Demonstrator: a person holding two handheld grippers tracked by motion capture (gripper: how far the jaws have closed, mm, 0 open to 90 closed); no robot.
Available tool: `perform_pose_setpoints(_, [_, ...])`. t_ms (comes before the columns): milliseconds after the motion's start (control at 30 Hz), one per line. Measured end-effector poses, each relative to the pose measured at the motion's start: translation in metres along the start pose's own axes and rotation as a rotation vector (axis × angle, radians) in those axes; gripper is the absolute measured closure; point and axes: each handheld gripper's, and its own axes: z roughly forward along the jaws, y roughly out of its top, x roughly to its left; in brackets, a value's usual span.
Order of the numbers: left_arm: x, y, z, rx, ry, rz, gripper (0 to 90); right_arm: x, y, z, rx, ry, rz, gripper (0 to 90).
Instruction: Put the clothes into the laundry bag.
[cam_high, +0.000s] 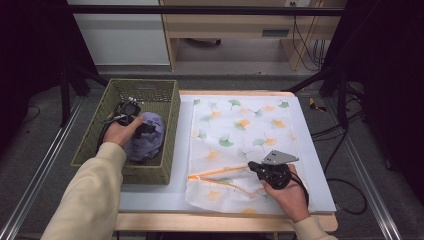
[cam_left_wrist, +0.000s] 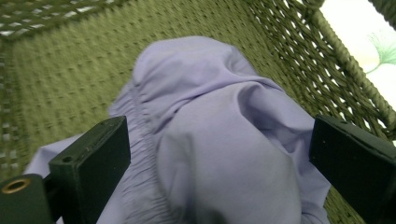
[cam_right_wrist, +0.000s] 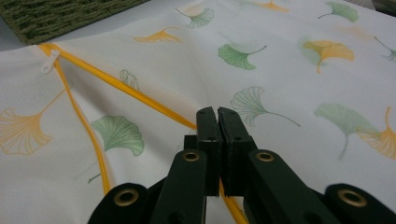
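The work in hand appears to be putting a lavender garment (cam_high: 146, 136) into a white mesh laundry bag (cam_high: 240, 145) printed with ginkgo leaves. The garment is lying bunched in the near right part of the green woven basket (cam_high: 145, 95) at the left of the table (cam_high: 310, 165), while the bag is spreading flat to the basket's right. The left gripper (cam_high: 142, 127) is hovering over the heap with its jaws standing wide on either side of a rounded fold, the pads not pressing the cloth. The right gripper (cam_right_wrist: 217, 119) is pinching the bag's orange zipper edge (cam_right_wrist: 126, 91) near the bag's near side, its jaws closed tight on the trim. The garment is looking light, soft and limp, so it will probably sag and trail once lifted; a deep bite on the thick gathered fold (cam_left_wrist: 144, 154) should be holding better than a nip at a loose flap. The bag's mesh is thin and probably slippery, so the stitched edge is the sounder hold. Which kind of garment it is cannot be told, since its lower layers are lying buried in the heap. How far the bag's mouth is opening is hard to make out.
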Motion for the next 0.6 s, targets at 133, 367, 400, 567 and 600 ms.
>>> perform_pose_setpoints(133, [0.000,-0.003,0.006,0.017,-0.012,-0.005,4.7,0.000,0.000,0.001,0.002,0.001,-0.003,88.4])
perform_pose_setpoints(367, [0.000,-0.011,0.014,0.048,-0.005,0.003,4.7,0.000,0.001,0.001,0.000,0.001,-0.006,88.4])
perform_pose_setpoints(400, [0.000,-0.012,0.015,0.050,-0.006,0.000,4.7,0.000,0.001,0.001,0.001,0.001,-0.006,88.3])
perform_pose_setpoints(567, [0.005,-0.013,0.016,0.035,0.001,-0.009,4.4,0.001,0.001,0.001,0.001,0.000,-0.008,88.3])
perform_pose_setpoints(600, [0.005,-0.013,0.016,0.033,0.000,-0.012,4.2,0.001,0.001,0.001,0.000,0.000,-0.007,88.3])
